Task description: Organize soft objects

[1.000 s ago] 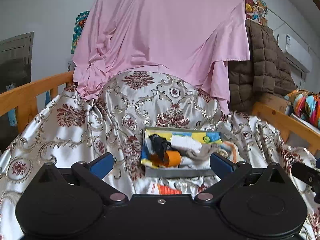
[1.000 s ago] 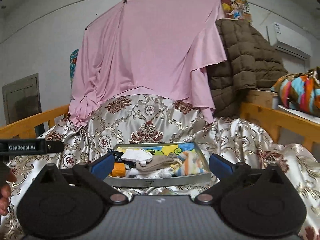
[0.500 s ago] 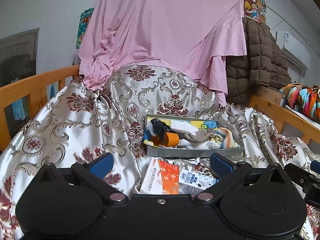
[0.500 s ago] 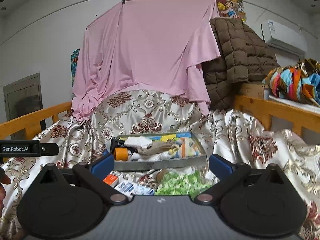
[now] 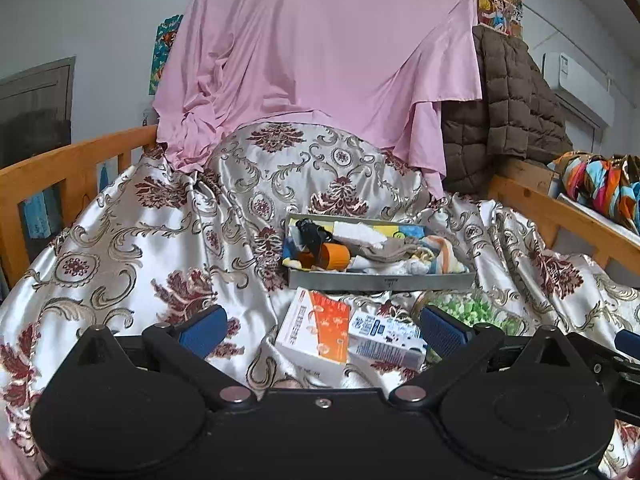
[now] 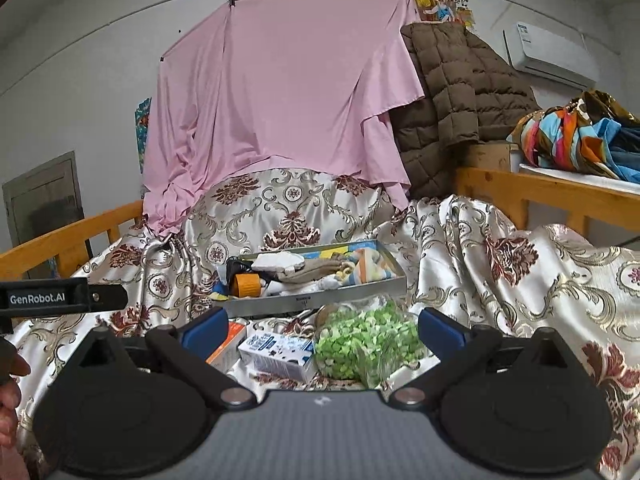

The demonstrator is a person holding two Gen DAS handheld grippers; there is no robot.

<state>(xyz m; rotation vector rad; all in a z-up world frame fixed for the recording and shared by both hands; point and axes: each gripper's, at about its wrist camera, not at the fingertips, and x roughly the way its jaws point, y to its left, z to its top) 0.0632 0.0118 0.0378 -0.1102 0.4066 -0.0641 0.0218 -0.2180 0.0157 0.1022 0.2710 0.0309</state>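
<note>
A grey metal tray lies on the patterned satin bedspread, holding white, beige and striped soft cloths, an orange roll and a black item. In front of it lie an orange-and-white box, a blue-and-white carton and a clear bag of green pieces. My left gripper is open, hovering above the boxes. My right gripper is open too, above the carton and the green bag. Neither holds anything.
A pink sheet hangs behind the bed over a mound under the bedspread. A brown quilted jacket hangs at the right. Orange wooden rails border both sides. Colourful fabric sits on the right ledge. A hand shows at the left edge.
Both grippers have pulled back from the tray, which now looks smaller and farther. The boxes and the green bag in front of it have come into view. Both stay open.
</note>
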